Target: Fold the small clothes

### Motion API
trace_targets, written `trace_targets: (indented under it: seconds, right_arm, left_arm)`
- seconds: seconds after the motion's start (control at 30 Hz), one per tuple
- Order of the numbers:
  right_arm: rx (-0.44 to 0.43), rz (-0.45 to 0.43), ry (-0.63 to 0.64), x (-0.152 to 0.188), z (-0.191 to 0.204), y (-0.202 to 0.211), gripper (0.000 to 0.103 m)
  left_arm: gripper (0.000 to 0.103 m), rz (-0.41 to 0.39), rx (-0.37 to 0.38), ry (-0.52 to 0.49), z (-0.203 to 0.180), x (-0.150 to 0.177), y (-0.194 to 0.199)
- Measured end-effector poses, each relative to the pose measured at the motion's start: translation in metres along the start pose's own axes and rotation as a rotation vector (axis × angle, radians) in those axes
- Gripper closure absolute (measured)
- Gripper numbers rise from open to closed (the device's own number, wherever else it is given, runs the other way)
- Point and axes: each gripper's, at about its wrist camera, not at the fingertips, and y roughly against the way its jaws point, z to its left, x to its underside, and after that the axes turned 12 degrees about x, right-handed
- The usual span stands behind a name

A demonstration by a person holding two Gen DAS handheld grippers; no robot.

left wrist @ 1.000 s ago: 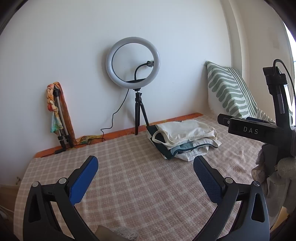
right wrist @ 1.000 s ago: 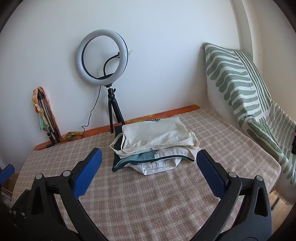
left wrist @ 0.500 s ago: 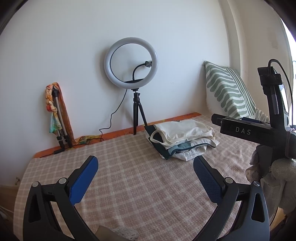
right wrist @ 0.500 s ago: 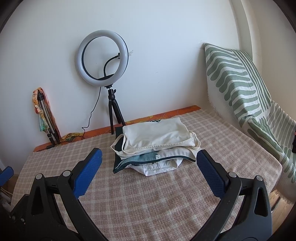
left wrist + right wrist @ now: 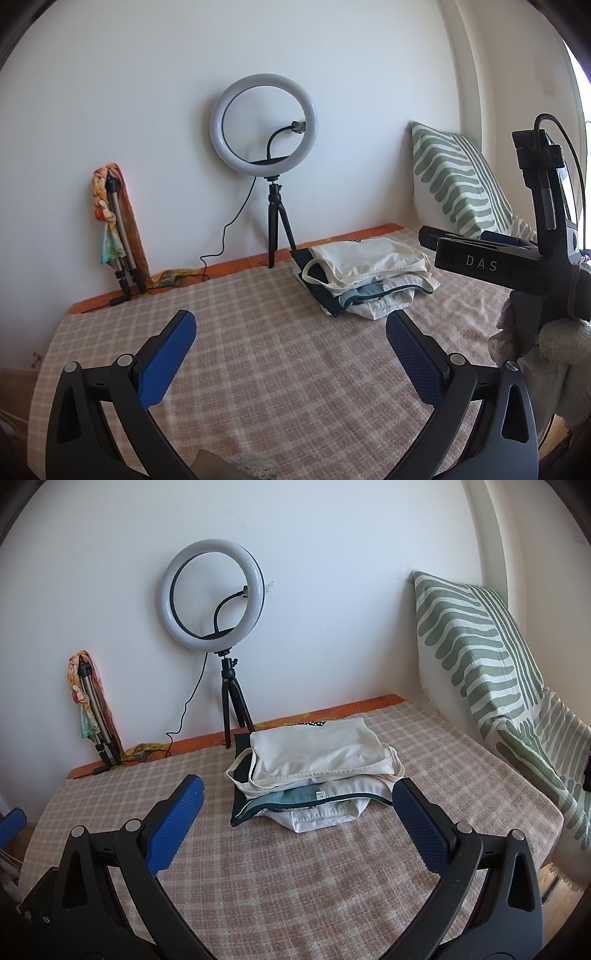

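A stack of folded small clothes (image 5: 314, 771), cream on top with white, teal and dark pieces below, lies on the checked bed cover (image 5: 295, 878) near the back; it also shows in the left wrist view (image 5: 365, 277). My left gripper (image 5: 290, 328) is open and empty above the cover, well in front and left of the stack. My right gripper (image 5: 301, 797) is open and empty, just in front of the stack. The right gripper's body shows at the right edge of the left wrist view (image 5: 517, 258).
A ring light on a tripod (image 5: 214, 602) stands at the back by the wall. A folded tripod with a colourful cloth (image 5: 92, 709) leans at the back left. A green striped pillow (image 5: 480, 646) leans at the right. The bed's right edge (image 5: 554, 834) drops off.
Both grippers have drawn back slightly from the stack. Both stay open and empty.
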Motion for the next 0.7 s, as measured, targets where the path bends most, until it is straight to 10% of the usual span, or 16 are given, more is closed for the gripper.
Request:
trace_targets:
  seconds: [0.7]
  right_arm:
    - [0.000,-0.002,0.001,-0.0002,0.0000,0.0004,0.000]
  left_arm:
    - [0.001,0.014,0.001,0.007,-0.0002,0.0013,-0.0013]
